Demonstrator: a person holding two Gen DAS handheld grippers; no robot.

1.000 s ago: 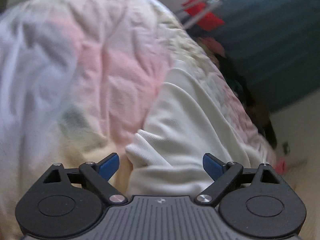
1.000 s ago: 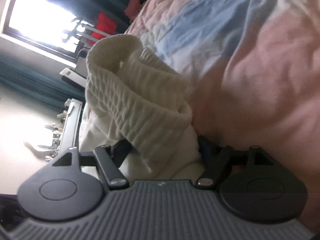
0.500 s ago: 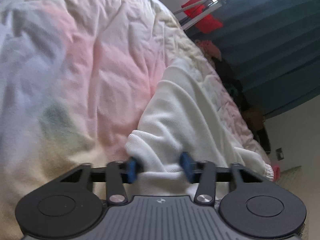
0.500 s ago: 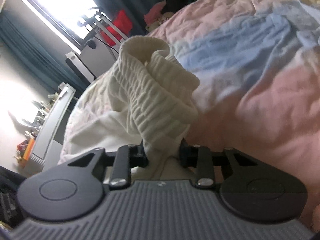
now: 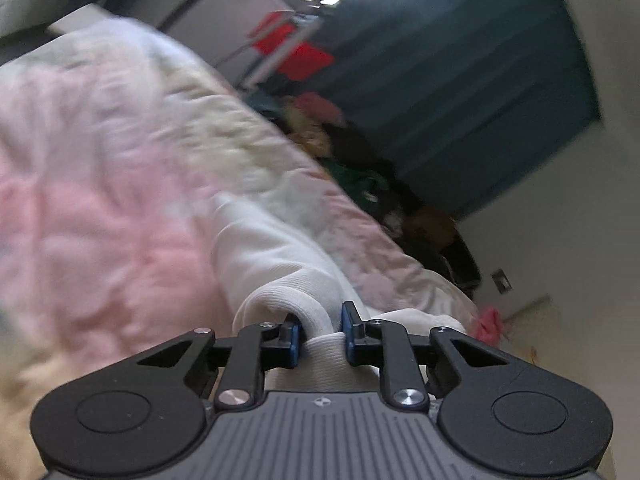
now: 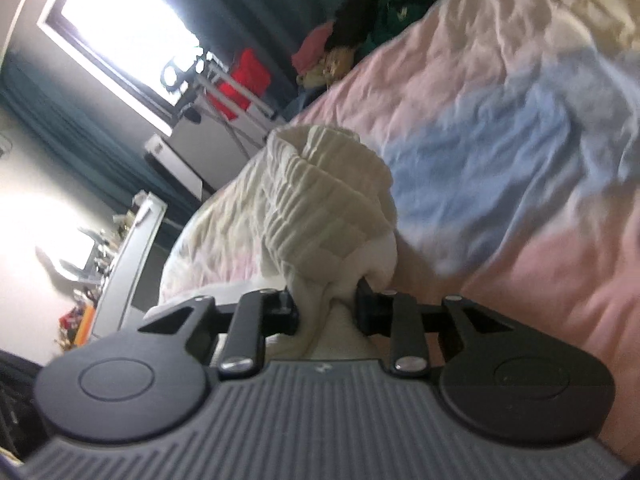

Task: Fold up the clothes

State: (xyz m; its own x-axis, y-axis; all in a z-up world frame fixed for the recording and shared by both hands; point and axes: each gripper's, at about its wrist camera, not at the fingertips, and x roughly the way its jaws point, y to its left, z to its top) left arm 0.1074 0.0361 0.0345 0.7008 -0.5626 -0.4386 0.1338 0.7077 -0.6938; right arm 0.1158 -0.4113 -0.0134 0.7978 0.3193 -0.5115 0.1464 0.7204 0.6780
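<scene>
L gripper [image 5: 320, 334] clamped on ribbed hem of cream sweater [image 5: 276, 256]; R gripper [image 6: 327, 307] clenched on its bunched knit cuff [image 6: 320, 192]. Sweater lies on pastel quilt [image 6: 500, 128] (pink/blue patches), both views blurry.

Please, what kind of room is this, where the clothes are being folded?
Most likely a bedroom. A quilt in pink and blue patches covers what looks like a bed, dark curtains hang beside a bright window, and clothes are heaped at the far side. Both claws grip a white garment.
</scene>
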